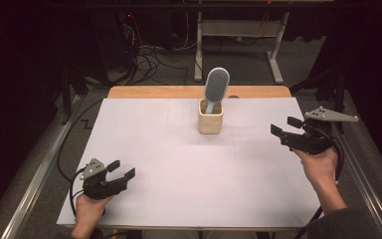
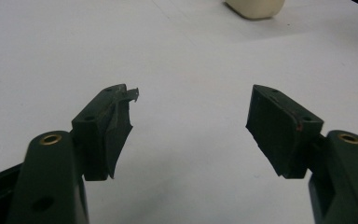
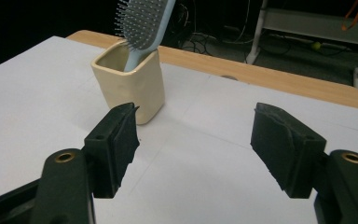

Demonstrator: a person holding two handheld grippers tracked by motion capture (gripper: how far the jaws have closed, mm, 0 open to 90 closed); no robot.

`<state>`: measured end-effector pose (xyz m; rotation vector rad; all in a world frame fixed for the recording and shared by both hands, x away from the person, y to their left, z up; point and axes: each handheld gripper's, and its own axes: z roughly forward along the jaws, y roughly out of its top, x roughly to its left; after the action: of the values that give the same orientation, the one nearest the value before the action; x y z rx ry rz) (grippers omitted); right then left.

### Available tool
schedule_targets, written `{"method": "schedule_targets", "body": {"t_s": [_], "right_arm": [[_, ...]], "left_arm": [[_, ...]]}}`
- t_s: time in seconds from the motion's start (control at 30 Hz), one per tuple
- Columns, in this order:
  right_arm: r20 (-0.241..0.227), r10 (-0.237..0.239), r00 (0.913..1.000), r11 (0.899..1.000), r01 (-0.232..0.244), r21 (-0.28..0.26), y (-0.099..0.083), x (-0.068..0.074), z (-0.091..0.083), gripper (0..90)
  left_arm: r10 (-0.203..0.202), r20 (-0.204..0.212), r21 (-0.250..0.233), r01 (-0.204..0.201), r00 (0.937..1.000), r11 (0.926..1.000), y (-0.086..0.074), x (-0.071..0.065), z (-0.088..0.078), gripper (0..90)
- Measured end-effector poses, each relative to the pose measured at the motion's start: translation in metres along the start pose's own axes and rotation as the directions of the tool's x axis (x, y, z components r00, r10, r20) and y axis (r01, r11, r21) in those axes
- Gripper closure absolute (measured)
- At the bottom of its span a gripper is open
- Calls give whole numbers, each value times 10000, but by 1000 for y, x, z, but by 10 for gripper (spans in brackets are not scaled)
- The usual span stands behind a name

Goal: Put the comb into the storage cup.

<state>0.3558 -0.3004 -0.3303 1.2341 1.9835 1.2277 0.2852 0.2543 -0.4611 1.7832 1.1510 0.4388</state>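
The white table (image 1: 179,164) carries one group of things: a cream cup (image 1: 211,117) with a blue hairbrush (image 1: 216,85) standing in it, set near the far edge, well ahead of both grippers. Beyond the white sheet a strip of wooden tabletop (image 1: 258,91) shows, and past that a floor with cables and a grey frame.

The right gripper (image 1: 284,127) hangs above the table's right side and points inward toward the cup. In the right gripper view the cup (image 3: 133,84) lies ahead and a little to the left of the gap between the jaws, near but not touching. The hairbrush (image 3: 142,21) rises from it with its handle down inside and its bristled head up, its long axis close to upright and leaning slightly. The jaws stand apart with nothing between them.

The left gripper (image 1: 122,170) rests low at the near left corner, jaws also apart and empty; in its own view the cup's base (image 2: 255,7) sits far ahead and to the right. The right gripper is therefore the nearer one and, by my judgement, the better placed to reach the brush head.

Bare sheet lies between either gripper and the cup. The cup's rim is the only thing close to the brush.
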Motion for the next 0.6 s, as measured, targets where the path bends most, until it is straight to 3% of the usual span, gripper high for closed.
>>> {"method": "schedule_targets", "body": {"t_s": [0.6], "right_arm": [[1,421,9991,9982,-420,-438,-15,-6,-14,321]], "left_arm": [[-30,-85,-156,28,10000,9999,0,1,-3,309]]}}
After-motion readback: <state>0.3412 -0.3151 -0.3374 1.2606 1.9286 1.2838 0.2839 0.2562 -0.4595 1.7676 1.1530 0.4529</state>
